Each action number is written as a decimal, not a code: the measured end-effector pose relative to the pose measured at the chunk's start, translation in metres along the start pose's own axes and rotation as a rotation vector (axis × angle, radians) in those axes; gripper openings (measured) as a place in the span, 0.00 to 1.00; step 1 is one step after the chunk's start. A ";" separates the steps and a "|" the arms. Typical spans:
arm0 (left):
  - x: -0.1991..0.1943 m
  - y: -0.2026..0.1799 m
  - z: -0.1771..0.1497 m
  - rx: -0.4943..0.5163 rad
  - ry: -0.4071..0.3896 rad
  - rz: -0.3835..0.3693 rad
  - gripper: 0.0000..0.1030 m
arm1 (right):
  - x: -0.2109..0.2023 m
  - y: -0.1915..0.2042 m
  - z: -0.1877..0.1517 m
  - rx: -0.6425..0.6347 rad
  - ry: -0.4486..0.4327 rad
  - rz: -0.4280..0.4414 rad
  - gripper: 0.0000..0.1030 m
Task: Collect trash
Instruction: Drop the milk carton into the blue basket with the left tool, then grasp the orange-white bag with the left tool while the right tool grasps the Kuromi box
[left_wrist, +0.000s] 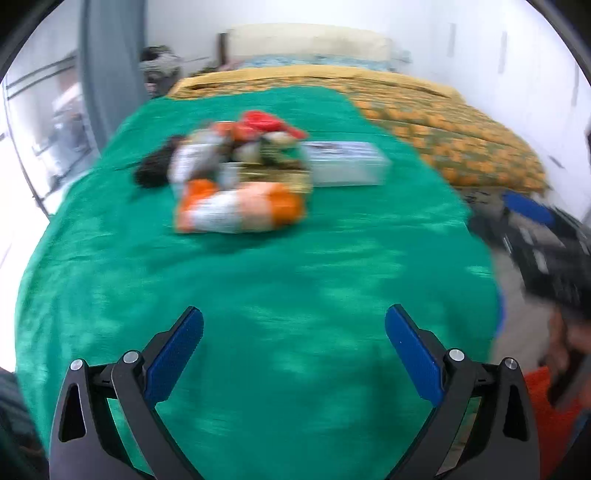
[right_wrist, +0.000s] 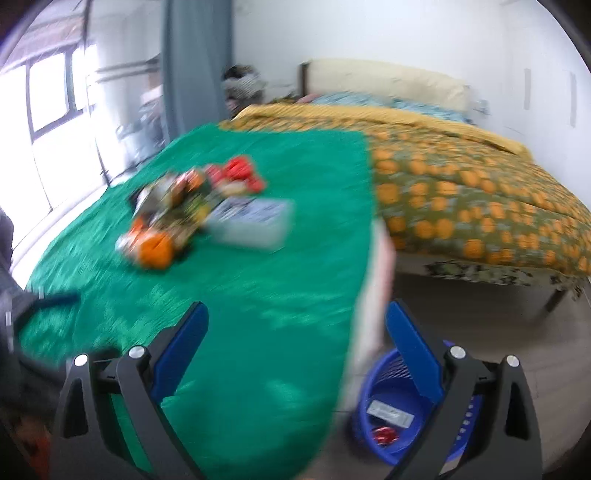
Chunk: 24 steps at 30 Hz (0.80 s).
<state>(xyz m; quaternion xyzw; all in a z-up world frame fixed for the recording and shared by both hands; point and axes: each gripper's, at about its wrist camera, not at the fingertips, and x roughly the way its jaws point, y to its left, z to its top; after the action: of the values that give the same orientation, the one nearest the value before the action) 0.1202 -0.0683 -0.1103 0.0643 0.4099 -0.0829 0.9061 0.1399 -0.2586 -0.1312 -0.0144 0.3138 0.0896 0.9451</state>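
A blurred heap of trash (left_wrist: 236, 162) lies on the green cloth (left_wrist: 258, 295): an orange-and-white packet (left_wrist: 240, 208) in front, a red wrapper (left_wrist: 266, 122) behind, a pale flat box (left_wrist: 347, 162) to its right. My left gripper (left_wrist: 293, 328) hangs open over bare cloth, well short of the heap, nothing between its blue pads. In the right wrist view the heap (right_wrist: 184, 206) sits far left. My right gripper (right_wrist: 295, 328) is open and empty above the cloth's edge. Below it stands a blue basket (right_wrist: 391, 410) on the floor, holding a grey packet (right_wrist: 391, 410) and a red wrapper (right_wrist: 384, 435).
A bed with an orange-patterned quilt (right_wrist: 480, 199) fills the back and right. A grey curtain (right_wrist: 195, 62) and a window (right_wrist: 48, 96) are at the left. The other gripper's dark body (left_wrist: 554, 258) shows at the right edge of the left wrist view. Wooden floor (right_wrist: 498, 332) lies beside the basket.
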 end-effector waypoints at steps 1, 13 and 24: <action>0.002 0.007 -0.001 0.002 0.000 0.021 0.95 | 0.004 0.009 -0.003 -0.017 0.012 0.009 0.91; 0.027 0.062 -0.004 -0.077 0.094 -0.006 0.95 | 0.021 0.046 -0.020 -0.083 0.054 0.016 0.91; 0.021 0.033 0.039 -0.145 -0.008 0.013 0.95 | 0.005 0.037 -0.014 -0.044 -0.008 0.026 0.91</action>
<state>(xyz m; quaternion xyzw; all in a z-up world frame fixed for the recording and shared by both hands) 0.1696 -0.0448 -0.0988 0.0009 0.4107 -0.0475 0.9105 0.1287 -0.2227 -0.1447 -0.0308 0.3081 0.1090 0.9446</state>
